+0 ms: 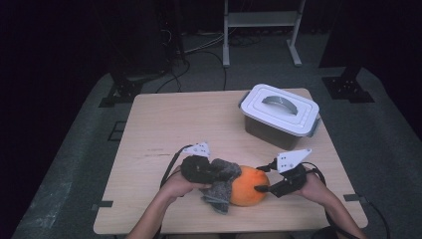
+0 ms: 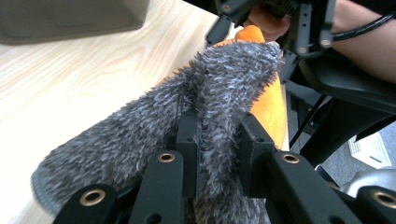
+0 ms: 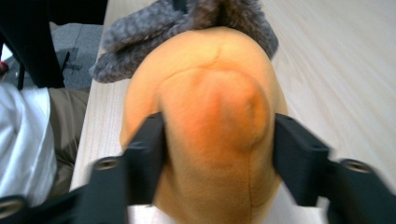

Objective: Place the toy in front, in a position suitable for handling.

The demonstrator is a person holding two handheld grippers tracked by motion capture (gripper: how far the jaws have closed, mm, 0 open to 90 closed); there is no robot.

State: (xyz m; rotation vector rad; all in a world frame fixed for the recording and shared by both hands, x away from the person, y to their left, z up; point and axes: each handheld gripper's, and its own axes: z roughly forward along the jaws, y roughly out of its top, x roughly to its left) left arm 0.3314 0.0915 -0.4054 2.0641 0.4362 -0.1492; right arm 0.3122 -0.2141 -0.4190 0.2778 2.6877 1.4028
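A: Between your left gripper's [image 2: 217,154] jaws sits a fold of the fuzzy grey cloth [image 2: 154,126], and those jaws are clenched on it.

B: And my right gripper [image 3: 219,154]?

A: Its jaws straddle the near end of the orange plush ball [image 3: 210,107], one on each flank. The left one looks to be touching the fabric, the right one just beside it, so I would not call that a firm hold yet.

B: How will these two handle?

A: Both look light and soft. The cloth is limp and will drape and drag, so keep your hold on a thick fold. The ball will likely squash and may squirt out sideways, so take it across its widest part.

B: Anything in the way?

A: The cloth lies over the far side of the ball, beyond your right jaws, touching it. Farther off, past both grippers on the desk [image 1: 164,119], stands a lidded white box [image 1: 279,115], well apart.
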